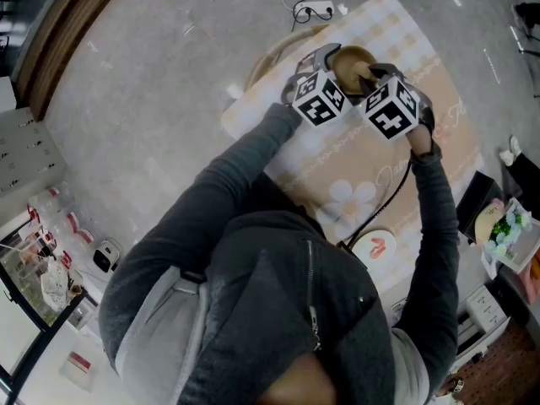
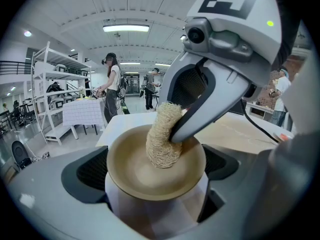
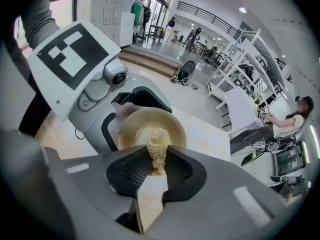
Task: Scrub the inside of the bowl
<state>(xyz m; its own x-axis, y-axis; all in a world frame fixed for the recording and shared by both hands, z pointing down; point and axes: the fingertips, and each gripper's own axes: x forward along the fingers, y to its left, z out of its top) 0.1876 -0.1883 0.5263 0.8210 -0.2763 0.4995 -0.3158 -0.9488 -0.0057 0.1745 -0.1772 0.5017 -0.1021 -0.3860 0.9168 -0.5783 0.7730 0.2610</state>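
A tan bowl (image 2: 145, 176) is held tilted above the table, with my left gripper (image 2: 156, 189) shut on its rim. Its inside faces my right gripper (image 3: 159, 170), which is shut on a straw-coloured fibre scrubber (image 3: 158, 153). The scrubber (image 2: 164, 136) presses against the bowl's inner wall on the right side. In the head view the bowl (image 1: 350, 60) shows between the left gripper (image 1: 327, 60) and the right gripper (image 1: 372, 74), over the far part of the table. In the right gripper view the bowl (image 3: 134, 125) sits just beyond the scrubber.
A beige checked cloth (image 1: 396, 167) covers the table. A white power strip (image 1: 314, 9) lies at its far edge, and a round white disc with an orange mark (image 1: 375, 245) at its near side. A black cable (image 1: 384, 201) runs from the right gripper. A person (image 2: 111, 86) stands far off.
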